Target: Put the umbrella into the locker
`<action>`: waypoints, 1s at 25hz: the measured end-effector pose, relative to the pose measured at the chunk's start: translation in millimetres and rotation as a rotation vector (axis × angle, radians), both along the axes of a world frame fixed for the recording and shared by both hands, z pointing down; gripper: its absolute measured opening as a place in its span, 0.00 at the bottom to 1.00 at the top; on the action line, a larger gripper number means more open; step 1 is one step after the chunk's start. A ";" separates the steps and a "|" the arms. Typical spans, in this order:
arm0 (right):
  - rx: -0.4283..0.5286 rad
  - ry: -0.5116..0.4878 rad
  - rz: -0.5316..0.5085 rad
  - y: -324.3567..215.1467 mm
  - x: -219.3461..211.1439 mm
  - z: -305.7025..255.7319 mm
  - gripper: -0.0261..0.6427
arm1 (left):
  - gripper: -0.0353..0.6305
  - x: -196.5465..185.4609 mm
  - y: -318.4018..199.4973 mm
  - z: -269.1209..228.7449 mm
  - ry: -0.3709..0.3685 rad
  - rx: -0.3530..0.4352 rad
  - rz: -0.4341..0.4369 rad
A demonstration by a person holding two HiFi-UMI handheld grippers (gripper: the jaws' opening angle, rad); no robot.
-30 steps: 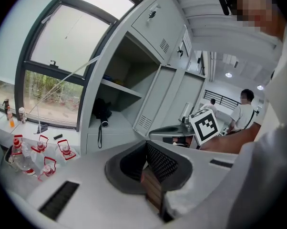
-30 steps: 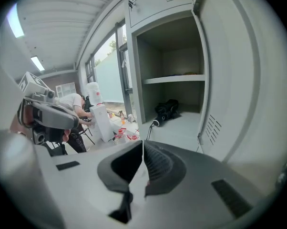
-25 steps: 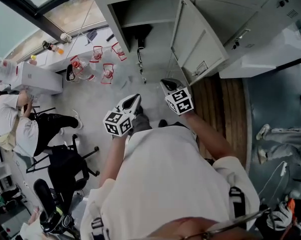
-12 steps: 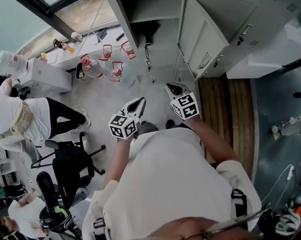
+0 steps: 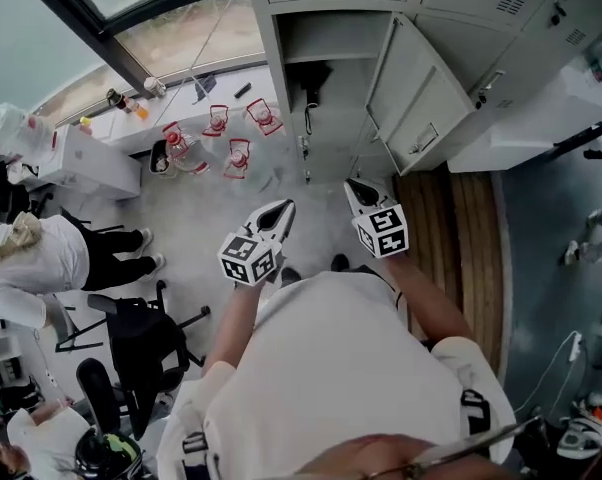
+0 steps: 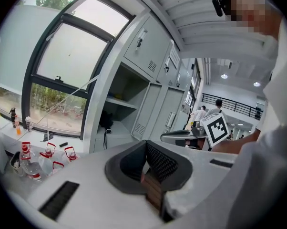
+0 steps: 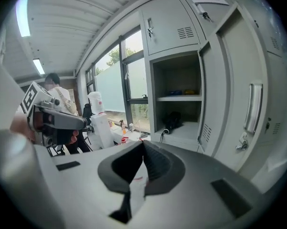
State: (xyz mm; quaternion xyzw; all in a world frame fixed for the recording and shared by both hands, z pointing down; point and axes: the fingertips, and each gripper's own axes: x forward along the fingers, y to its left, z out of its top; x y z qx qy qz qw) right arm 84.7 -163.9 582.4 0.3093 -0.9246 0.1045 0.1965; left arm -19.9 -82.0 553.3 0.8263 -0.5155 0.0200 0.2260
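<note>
left hand-held gripper [image 5: 284,208]: jaws closed tip to tip, nothing held; in front of the locker [image 5: 339,118], facing its open compartment. right hand-held gripper [image 5: 353,184]: jaws closed, empty; in front of the locker, near its open door [image 5: 413,93]. umbrella [image 5: 316,73]: black, lying inside the locker's open compartment, under the inner shelf, its strap [image 5: 306,128] hanging over the front edge. red-capped bottles [image 5: 221,133]: grouped left of the locker, under the window.
</note>
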 end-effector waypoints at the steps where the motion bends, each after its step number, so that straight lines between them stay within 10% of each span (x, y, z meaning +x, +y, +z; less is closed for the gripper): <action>1: 0.014 0.000 -0.004 2.3 -2.7 -5.1 0.05 | 0.06 -4.2 -0.4 -4.1 0.001 0.011 0.004; 25: 0.046 -0.045 0.012 4.7 -17.4 -29.8 0.05 | 0.06 -27.3 1.4 -8.0 0.019 0.038 0.005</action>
